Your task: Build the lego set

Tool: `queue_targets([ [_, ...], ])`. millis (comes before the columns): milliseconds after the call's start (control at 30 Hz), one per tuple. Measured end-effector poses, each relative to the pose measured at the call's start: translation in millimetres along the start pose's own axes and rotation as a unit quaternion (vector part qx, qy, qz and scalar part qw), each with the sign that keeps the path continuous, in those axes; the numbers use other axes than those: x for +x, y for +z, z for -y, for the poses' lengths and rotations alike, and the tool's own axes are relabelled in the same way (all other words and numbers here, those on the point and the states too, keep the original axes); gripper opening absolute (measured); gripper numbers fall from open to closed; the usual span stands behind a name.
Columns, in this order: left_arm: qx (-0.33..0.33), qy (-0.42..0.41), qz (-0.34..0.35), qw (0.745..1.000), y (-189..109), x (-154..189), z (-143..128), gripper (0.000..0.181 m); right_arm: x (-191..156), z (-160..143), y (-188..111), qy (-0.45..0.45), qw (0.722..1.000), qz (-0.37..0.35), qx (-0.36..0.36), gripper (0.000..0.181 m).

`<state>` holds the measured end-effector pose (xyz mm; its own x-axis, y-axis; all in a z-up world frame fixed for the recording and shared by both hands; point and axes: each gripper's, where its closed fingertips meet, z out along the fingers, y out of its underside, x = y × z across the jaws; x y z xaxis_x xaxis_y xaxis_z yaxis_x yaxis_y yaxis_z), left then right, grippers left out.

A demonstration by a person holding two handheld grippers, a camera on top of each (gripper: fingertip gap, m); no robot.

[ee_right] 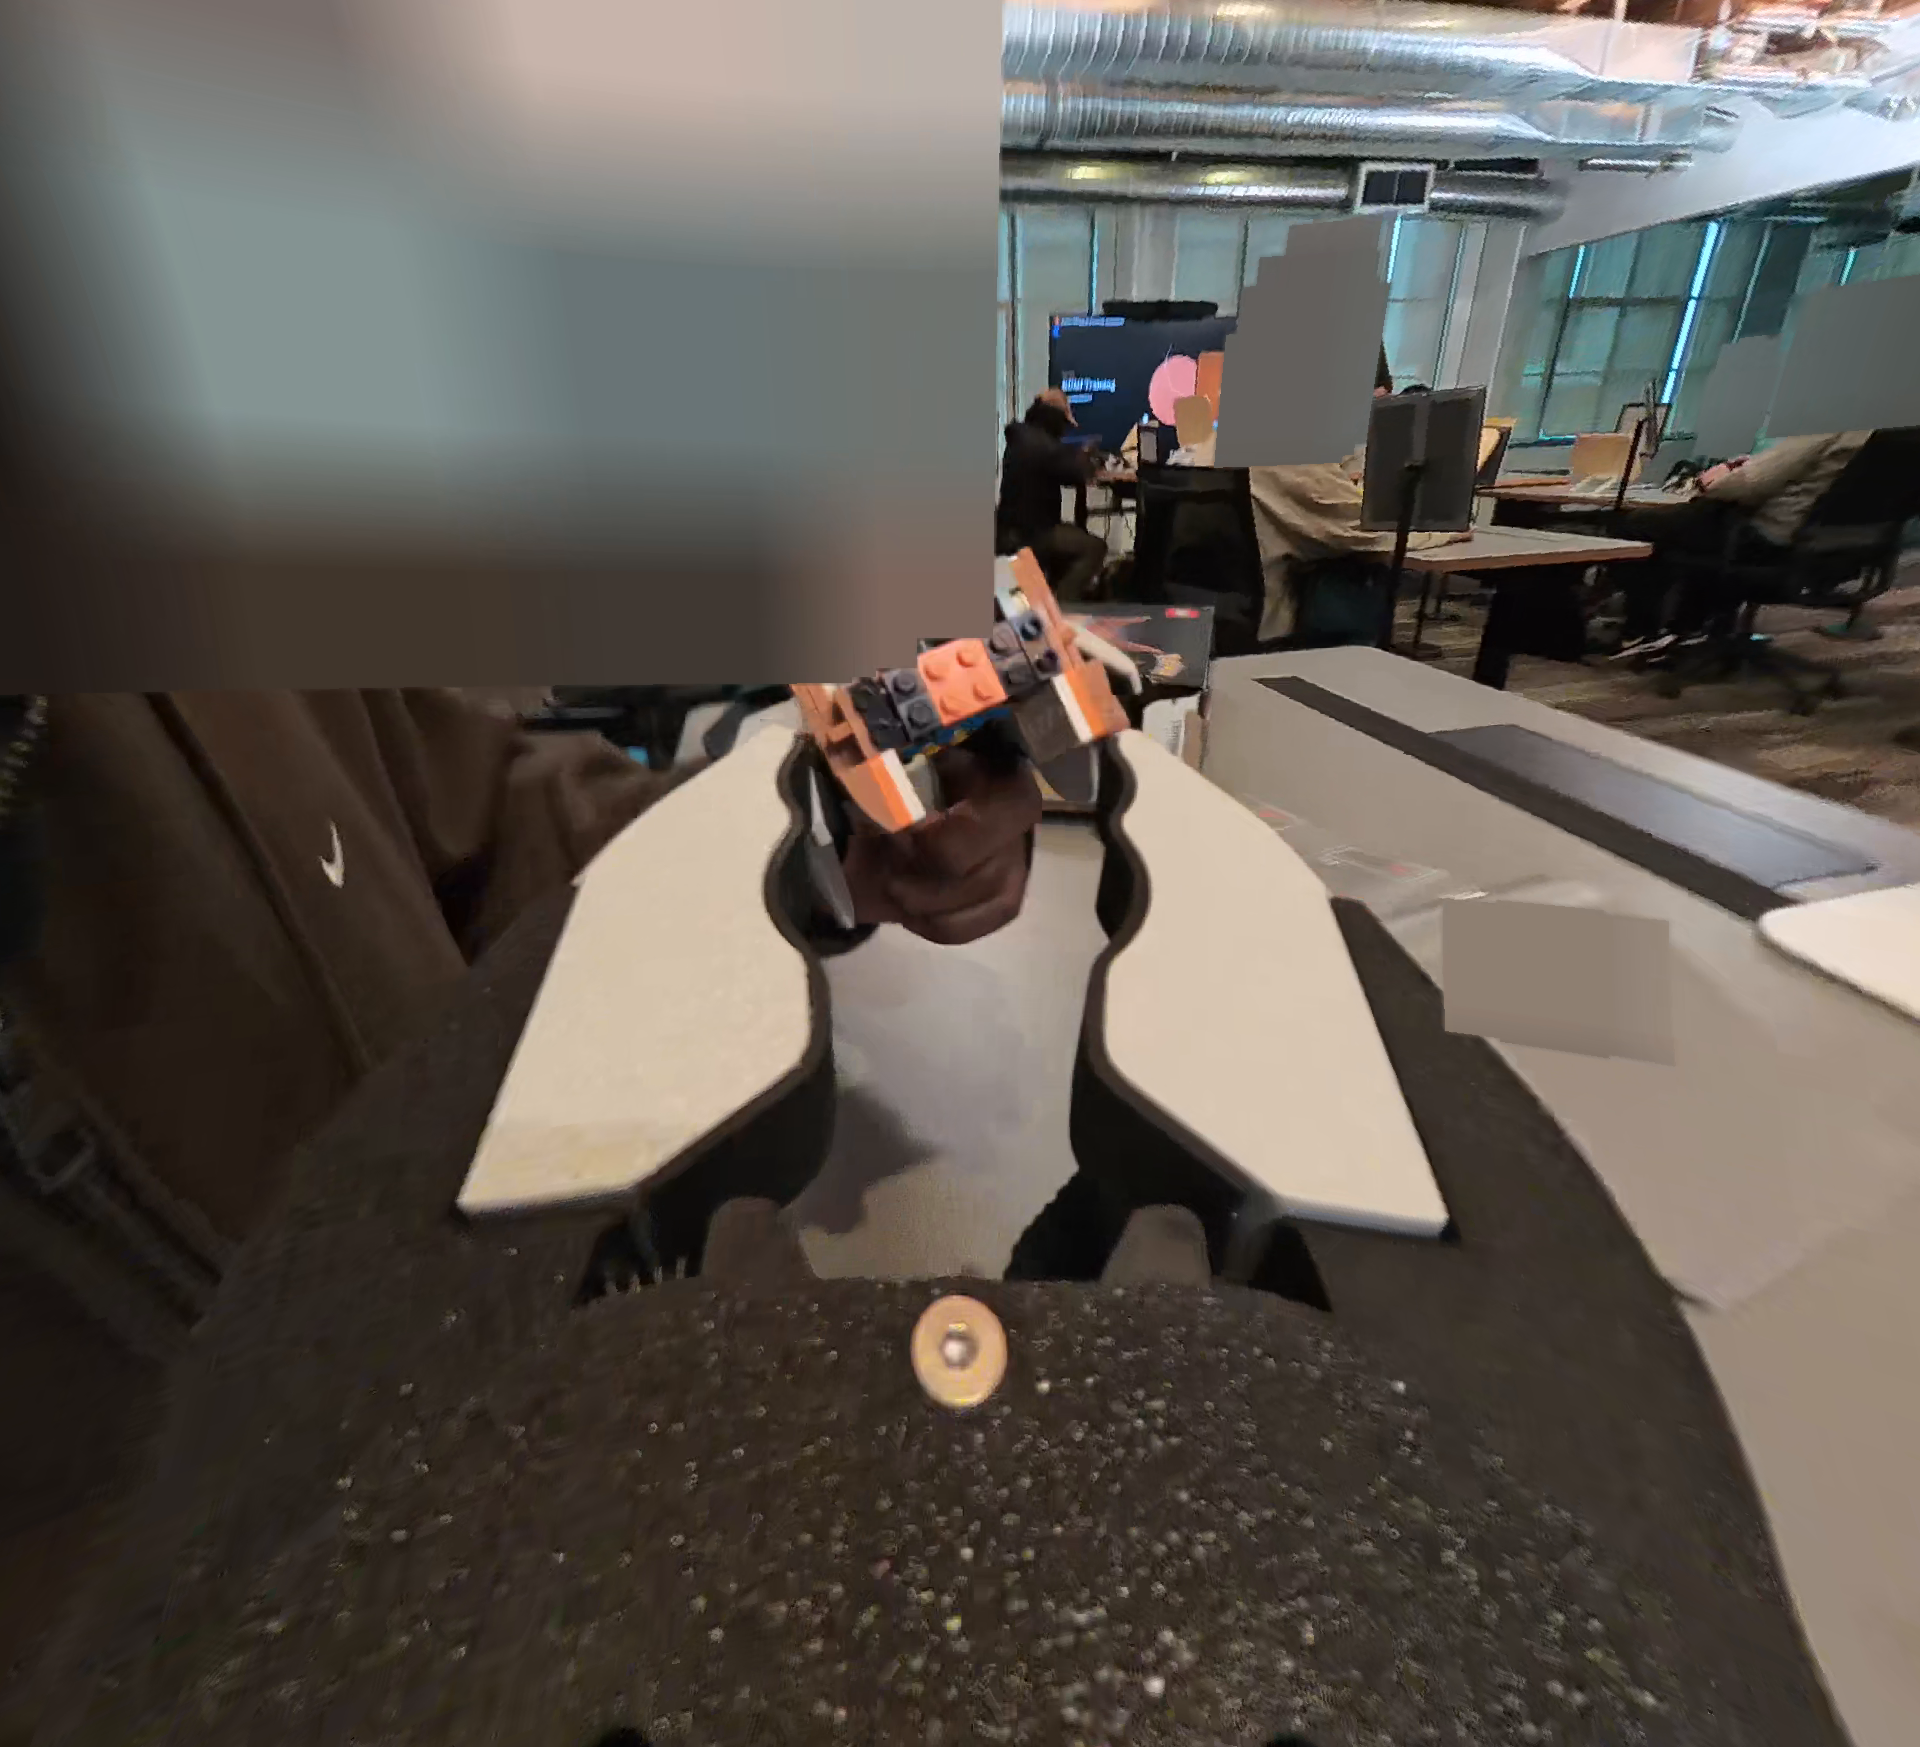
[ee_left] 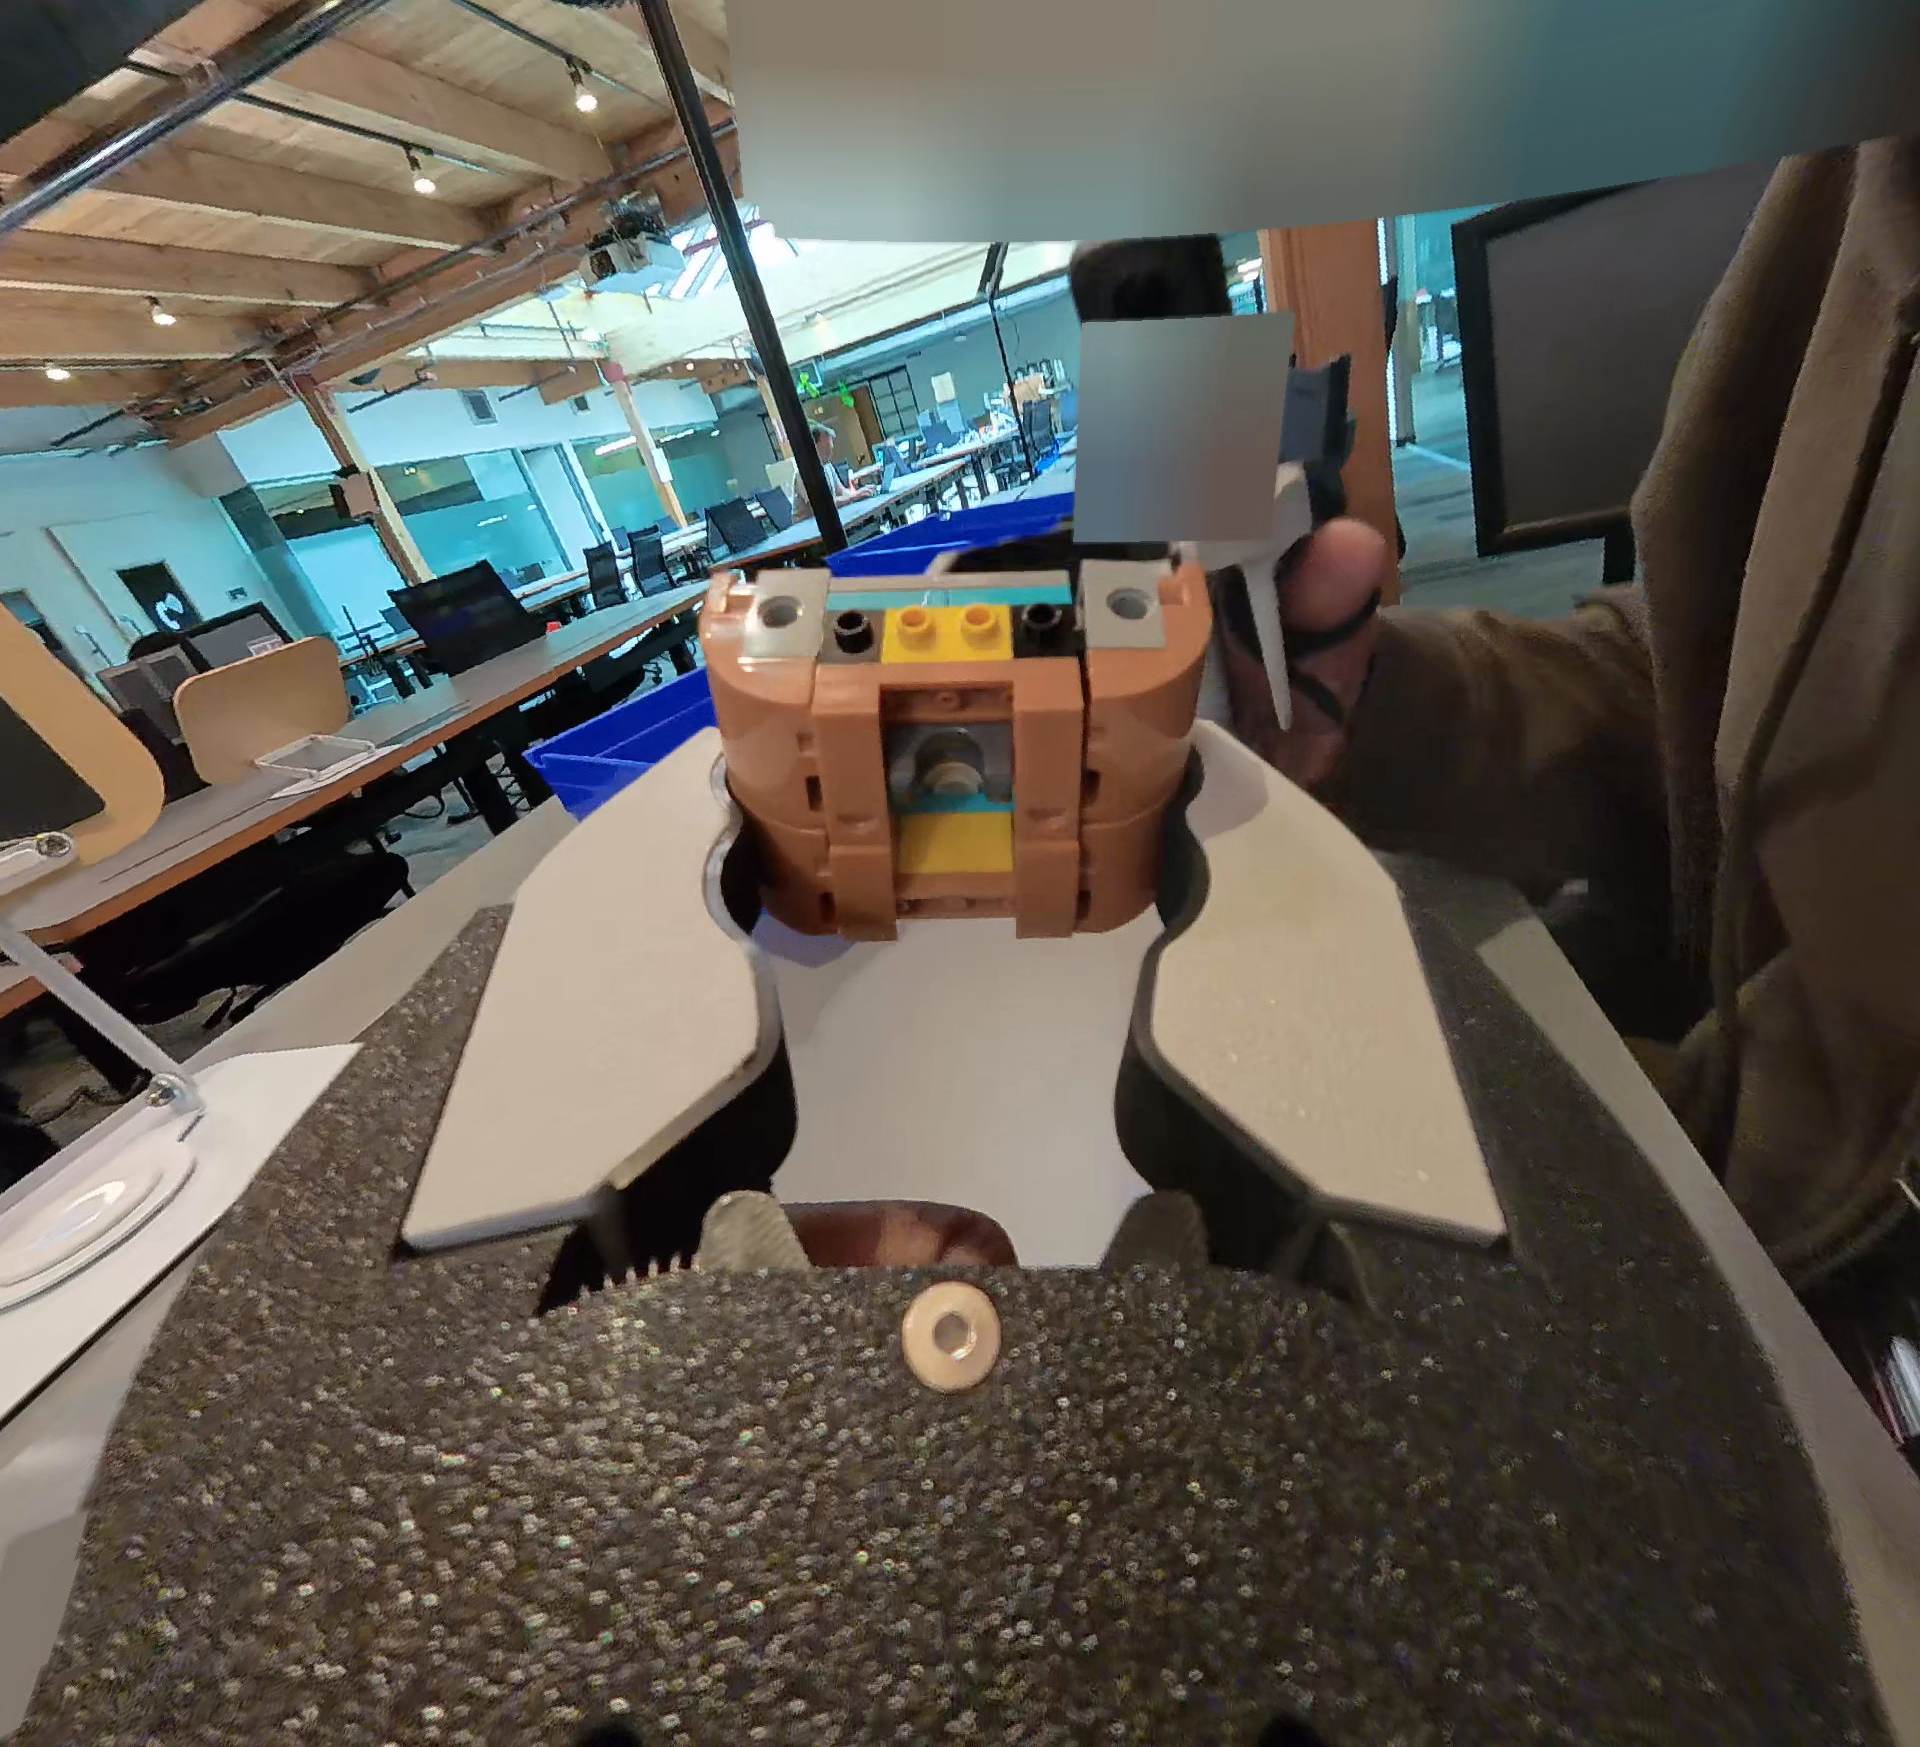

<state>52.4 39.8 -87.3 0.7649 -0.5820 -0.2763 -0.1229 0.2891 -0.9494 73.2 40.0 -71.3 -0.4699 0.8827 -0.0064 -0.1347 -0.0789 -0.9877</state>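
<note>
My left gripper (ee_left: 961, 762) is shut on a brown rounded lego assembly (ee_left: 956, 741), gripping its two sides. The assembly has yellow, black and grey studs and a teal strip on top, and a grey round part in a front recess. My right gripper (ee_right: 956, 741) is shut on a smaller winged lego assembly (ee_right: 961, 695) of orange, dark grey and white pieces, held tilted at the fingertips. A person's hand (ee_right: 940, 876) shows behind and below it. In the left wrist view a hand (ee_left: 1340, 585) shows behind the brown assembly on the right.
Blue bins (ee_left: 623, 741) stand behind the brown assembly. A black stand pole (ee_left: 717, 243) rises behind. A grey table (ee_right: 1558, 1178) lies under the right gripper, with a dark box (ee_right: 1153, 648) at its far side. A brown sleeve (ee_left: 1558, 710) fills the right.
</note>
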Motion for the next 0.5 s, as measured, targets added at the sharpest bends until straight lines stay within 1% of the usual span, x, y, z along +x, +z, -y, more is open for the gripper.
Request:
queue_targets([
  [100, -0.008, 0.005, -0.001, 1.0, -1, 1, -2, 0.076, -4, 1, 9, -0.056, 0.997, 0.015, -0.043, 0.063],
  [167, -0.01, 0.005, 0.002, 1.0, -1, 1, -3, 0.077, -6, -1, 15, -0.072, 0.995, 0.022, -0.059, 0.067],
  [367, -0.009, -0.001, 0.005, 1.0, -2, 1, -5, 0.077, -5, 1, 21, -0.076, 0.996, 0.016, -0.042, 0.07],
  [500, -0.034, 0.006, 0.004, 0.999, 0, 1, -12, 0.077, -6, -2, 22, -0.098, 0.994, 0.017, -0.047, 0.073],
])
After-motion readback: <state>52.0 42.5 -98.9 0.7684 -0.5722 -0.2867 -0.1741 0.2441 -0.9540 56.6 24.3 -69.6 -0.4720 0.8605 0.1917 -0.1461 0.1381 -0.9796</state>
